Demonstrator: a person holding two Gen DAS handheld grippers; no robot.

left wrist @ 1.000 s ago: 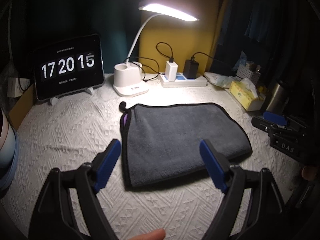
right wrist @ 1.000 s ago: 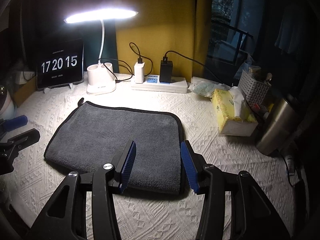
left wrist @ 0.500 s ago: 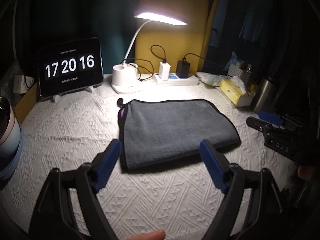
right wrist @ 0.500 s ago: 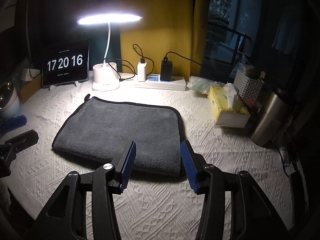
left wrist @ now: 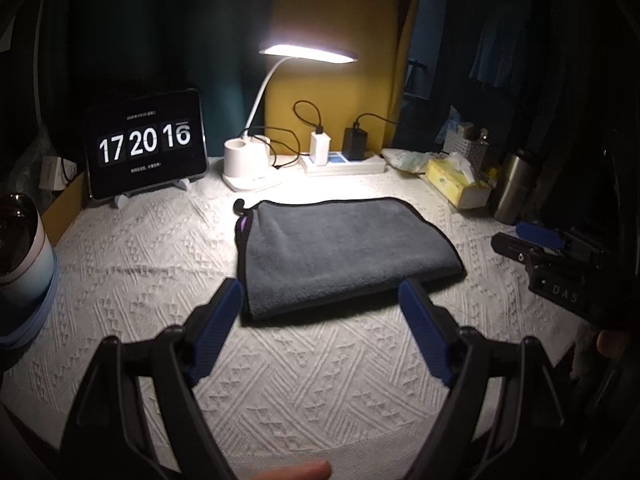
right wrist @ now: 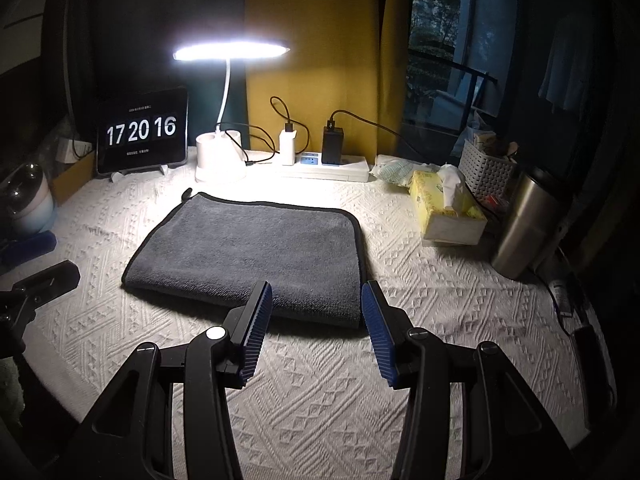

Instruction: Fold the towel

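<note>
Towel (left wrist: 344,248): grey, folded flat, lying mid-desk under the lamp (left wrist: 308,50).
Left tool (left wrist: 320,320): jaws spread wide, nothing in them, hovering just short of the towel's near edge.
Right tool (right wrist: 316,320): jaws parted more narrowly, nothing in them, near the towel's near right corner.
Desk (right wrist: 320,392): covered in a white knitted cloth.
Clock (right wrist: 142,130): reads 17 20 16, back left.
Tissues (right wrist: 448,208): right of the towel, well apart.

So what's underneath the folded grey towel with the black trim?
The grey towel with black trim lies on the white textured tablecloth. A purple layer peeks out at its left edge; everything else beneath is covered.
</note>
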